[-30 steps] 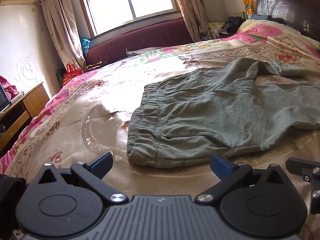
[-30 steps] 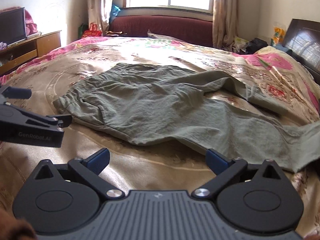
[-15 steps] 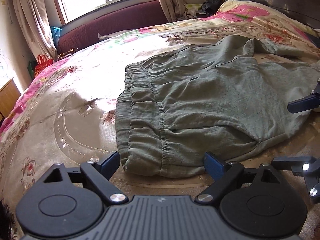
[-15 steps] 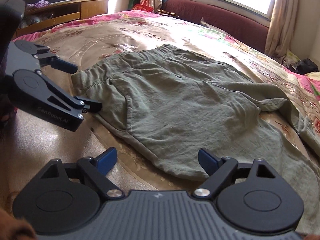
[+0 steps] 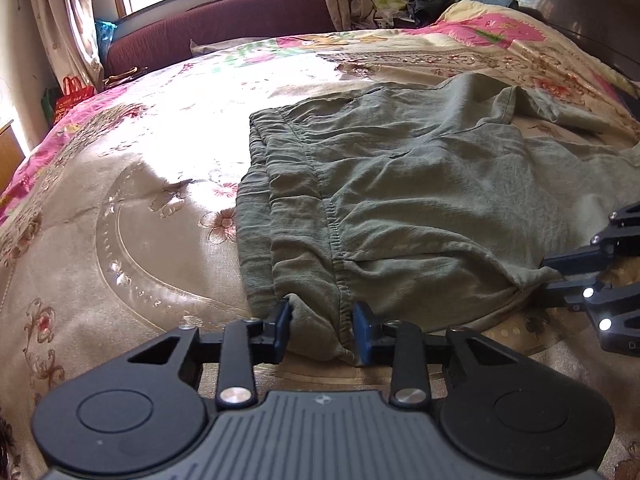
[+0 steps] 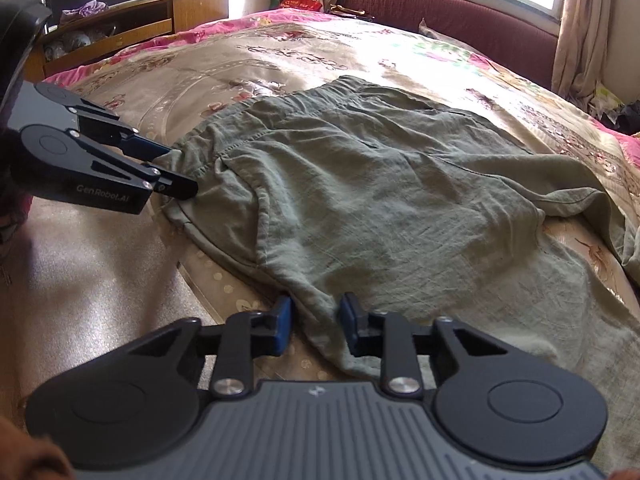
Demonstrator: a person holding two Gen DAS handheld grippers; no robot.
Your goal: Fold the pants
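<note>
Both grippers' fingers (image 5: 283, 328) pinching pants (image 5: 420, 200)

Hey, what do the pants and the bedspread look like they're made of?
Pants: likely a thin woven cotton or linen blend, matte grey-green; it shows fine crinkles, stitched seams and a gathered elastic waistband.

Bedspread: looks like satin or a similar synthetic, beige with pink floral borders; it has a glossy sheen in the sunlight and raised embroidered patterns.

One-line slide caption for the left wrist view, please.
Left gripper pinches the waistband corner of green pants on a floral bedspread; right gripper grips the near edge.
</note>
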